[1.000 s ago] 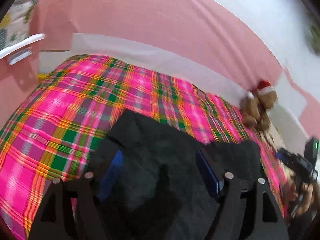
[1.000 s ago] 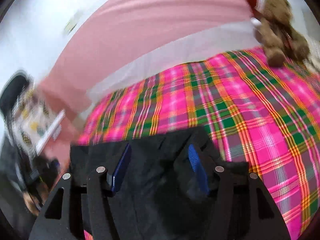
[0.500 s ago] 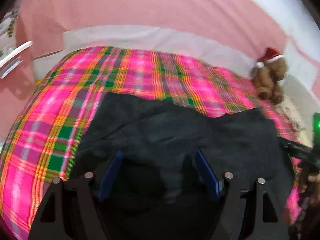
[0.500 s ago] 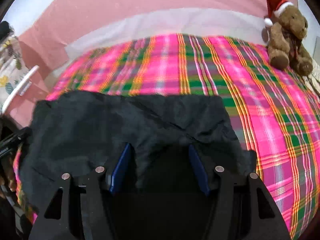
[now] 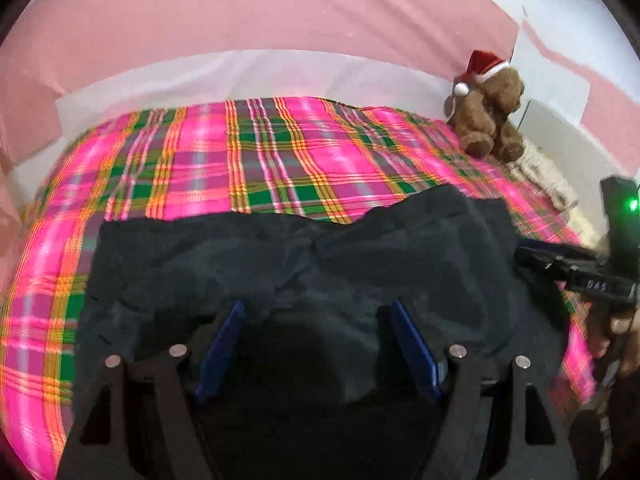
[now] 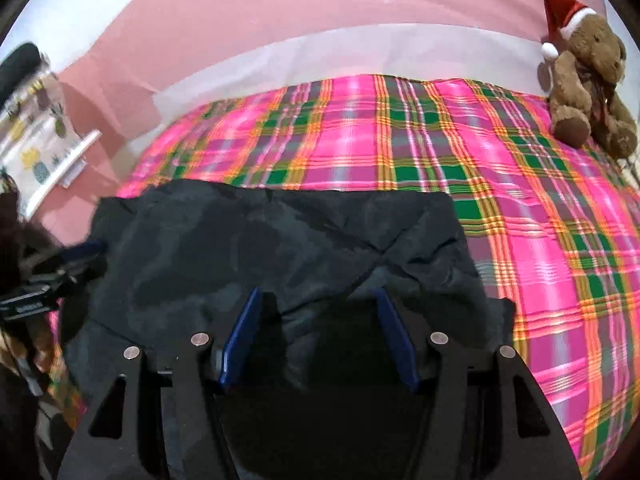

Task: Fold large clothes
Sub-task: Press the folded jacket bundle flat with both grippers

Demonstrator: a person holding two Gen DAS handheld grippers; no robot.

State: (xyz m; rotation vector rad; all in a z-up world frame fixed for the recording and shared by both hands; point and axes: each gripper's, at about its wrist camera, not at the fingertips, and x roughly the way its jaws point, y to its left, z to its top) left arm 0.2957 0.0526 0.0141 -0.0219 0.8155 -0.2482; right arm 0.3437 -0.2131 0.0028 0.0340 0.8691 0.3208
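The black garment [image 5: 304, 264] now lies spread further over the plaid bedspread [image 5: 280, 152] ahead of both tools, left gripper [image 5: 316, 344] and right gripper [image 6: 316, 336] spread wide, gripping nothing, so loose wrinkles could skew the fold.

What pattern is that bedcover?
The bedcover is pink plaid with green and orange stripes, clearest in the right wrist view.

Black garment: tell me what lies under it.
The black garment lies on the pink plaid bedspread, which shows around its far edge and sides. Anything else beneath the cloth is covered.
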